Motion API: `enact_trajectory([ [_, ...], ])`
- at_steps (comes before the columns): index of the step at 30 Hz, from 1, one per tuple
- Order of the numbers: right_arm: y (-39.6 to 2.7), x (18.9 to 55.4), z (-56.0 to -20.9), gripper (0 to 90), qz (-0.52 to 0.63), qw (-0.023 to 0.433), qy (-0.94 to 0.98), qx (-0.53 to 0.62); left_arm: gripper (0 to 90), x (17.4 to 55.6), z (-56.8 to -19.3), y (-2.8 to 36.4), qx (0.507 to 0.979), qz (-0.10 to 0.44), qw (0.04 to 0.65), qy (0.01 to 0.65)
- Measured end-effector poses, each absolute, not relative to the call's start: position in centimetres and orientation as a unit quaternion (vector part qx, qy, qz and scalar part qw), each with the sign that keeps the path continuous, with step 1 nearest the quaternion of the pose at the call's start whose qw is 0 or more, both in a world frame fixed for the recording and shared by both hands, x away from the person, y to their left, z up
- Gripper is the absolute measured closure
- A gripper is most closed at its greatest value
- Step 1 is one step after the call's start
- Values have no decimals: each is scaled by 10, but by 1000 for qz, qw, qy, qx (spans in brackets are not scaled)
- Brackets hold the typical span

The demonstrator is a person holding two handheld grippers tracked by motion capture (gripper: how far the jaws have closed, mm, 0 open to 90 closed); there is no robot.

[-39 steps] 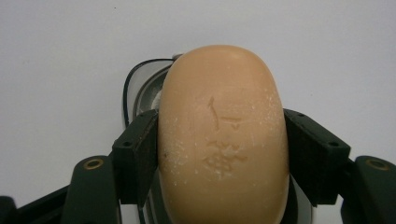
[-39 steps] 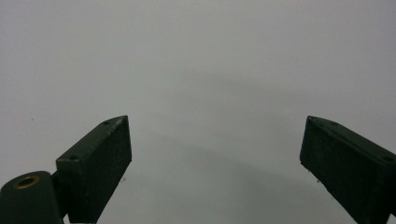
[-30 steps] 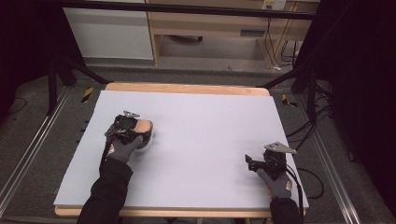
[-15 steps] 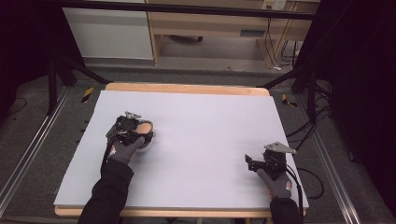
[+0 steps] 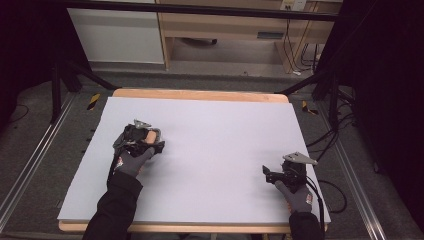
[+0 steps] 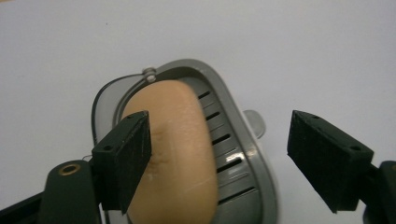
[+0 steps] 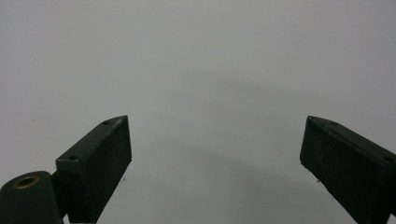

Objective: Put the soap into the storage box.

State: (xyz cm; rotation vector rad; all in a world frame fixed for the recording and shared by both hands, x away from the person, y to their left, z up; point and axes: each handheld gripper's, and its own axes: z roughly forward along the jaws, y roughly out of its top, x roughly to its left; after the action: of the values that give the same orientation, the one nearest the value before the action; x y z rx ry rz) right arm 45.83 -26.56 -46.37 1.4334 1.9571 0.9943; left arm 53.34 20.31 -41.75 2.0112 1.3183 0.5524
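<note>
A tan soap bar (image 6: 173,154) lies in a grey slotted soap dish (image 6: 238,140) on the white table top (image 5: 215,135). My left gripper (image 6: 219,149) hovers over it at the table's left. Its jaws have just been closing a little but stand open. The soap and dish sit between them: the left pad (image 6: 126,158) is by the soap's side and the right pad (image 6: 327,158) is clear of the dish rim. In the high view the left gripper (image 5: 145,142) covers most of the soap bar (image 5: 149,135). My right gripper (image 5: 266,172) rests open at the front right, nothing between its jaws (image 7: 215,154).
The table top has a wooden edge (image 5: 200,94) at the far side. Metal frame rails (image 5: 30,160) run along both sides, with cables (image 5: 330,145) on the floor to the right. A cabinet (image 5: 115,35) stands beyond the table.
The left gripper's jaws look wider apart than a second ago. Both hands stay where they were, and the soap and dish have not shifted.
</note>
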Motion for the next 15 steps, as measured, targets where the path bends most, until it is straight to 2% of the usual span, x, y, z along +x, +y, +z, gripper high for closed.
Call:
enact_trajectory([
  [6, -266, 458, -463, 90, 367, 257, 720, 530, 218, 523, -408, 203, 765, 196, 369, 491],
  [15, -266, 457, -463, 85, 366, 260, 720, 529, 212, 505, -407, 213, 771, 179, 388, 472],
])
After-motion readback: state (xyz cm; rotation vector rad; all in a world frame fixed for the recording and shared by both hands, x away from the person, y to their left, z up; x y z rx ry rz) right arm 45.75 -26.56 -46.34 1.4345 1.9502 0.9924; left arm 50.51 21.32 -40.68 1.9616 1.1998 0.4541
